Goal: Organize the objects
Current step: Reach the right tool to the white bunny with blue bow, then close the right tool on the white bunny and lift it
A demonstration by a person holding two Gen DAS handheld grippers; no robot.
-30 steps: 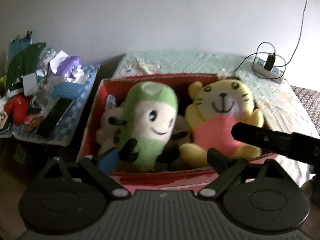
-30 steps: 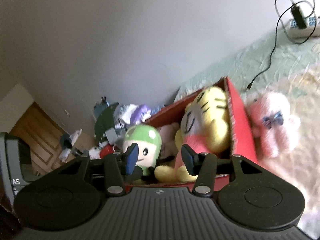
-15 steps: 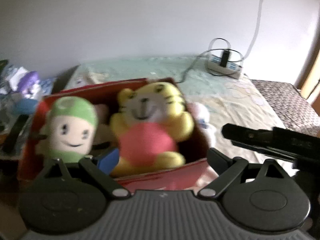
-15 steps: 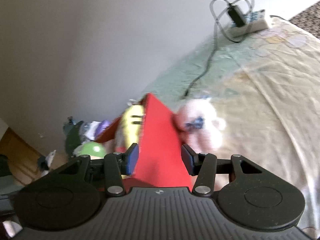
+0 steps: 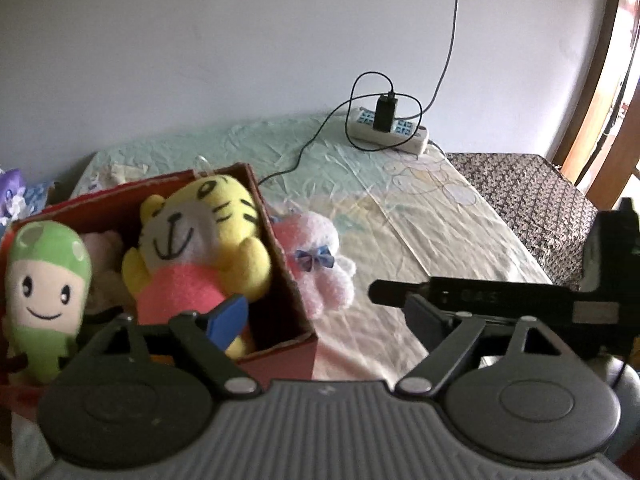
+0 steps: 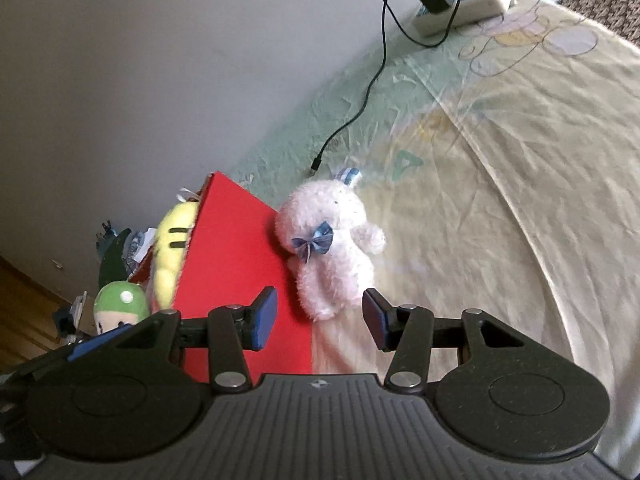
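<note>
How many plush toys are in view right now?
4: green plush, yellow tiger and a half-hidden pale one inside the red box; pink plush outside. More may be hidden.

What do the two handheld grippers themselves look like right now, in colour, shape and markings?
Both the left gripper and the right gripper share one design: a dark grey ribbed body, two round black discs, black linkage arms with silver pivot pins, and blue pads on the fingers. A small white emblem marks the body's centre. No cables or sleeves show.

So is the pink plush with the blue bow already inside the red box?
No, the pink plush lies on the bedsheet, outside the red box against its wall.
</note>
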